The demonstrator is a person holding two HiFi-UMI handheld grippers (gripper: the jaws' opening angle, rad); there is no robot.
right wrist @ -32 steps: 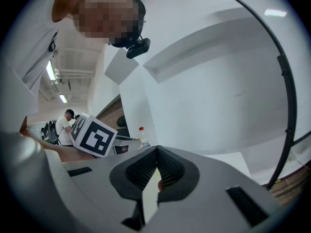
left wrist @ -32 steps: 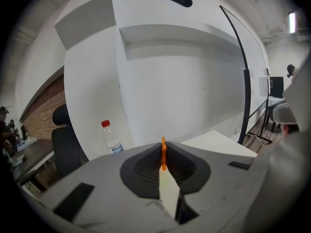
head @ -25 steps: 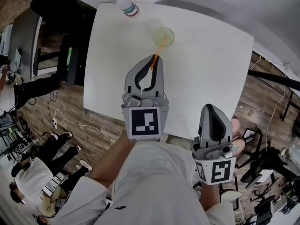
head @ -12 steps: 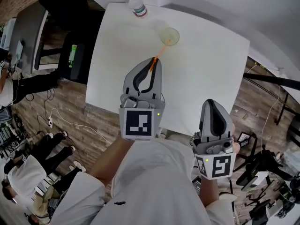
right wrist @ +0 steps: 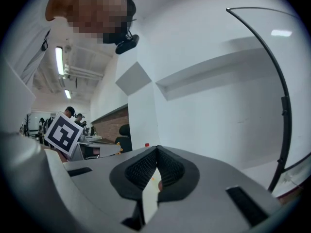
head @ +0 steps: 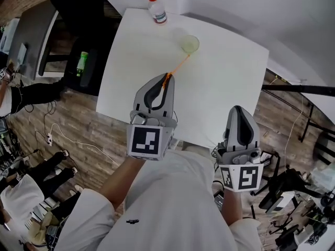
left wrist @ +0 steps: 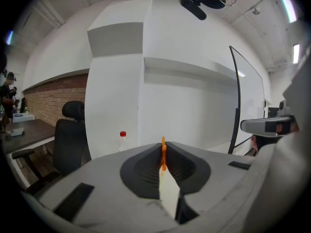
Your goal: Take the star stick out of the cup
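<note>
While left hand-held gripper (head: 167, 78) grips star stick (head: 178, 65) (right (head: 239, 109) clenched), bottle (head: 157, 10) stands near cup (head: 189, 44).

The white flat-topped desk (head: 225, 77) fills the upper middle of the head view. A clear plastic bottle with a red cap (head: 157, 10) stands at its far edge, top centre. A clear plastic cup (head: 190, 44) sits just below and right of the bottle. A thin orange star stick (head: 178, 66) slants from the cup's near rim down-left to the left tongs (head: 167, 78), over the desk's middle. The right tongs (head: 239, 110) lie lower right, at the desk's near edge. A black office chair (head: 78, 9) stands left of the desk.
</note>
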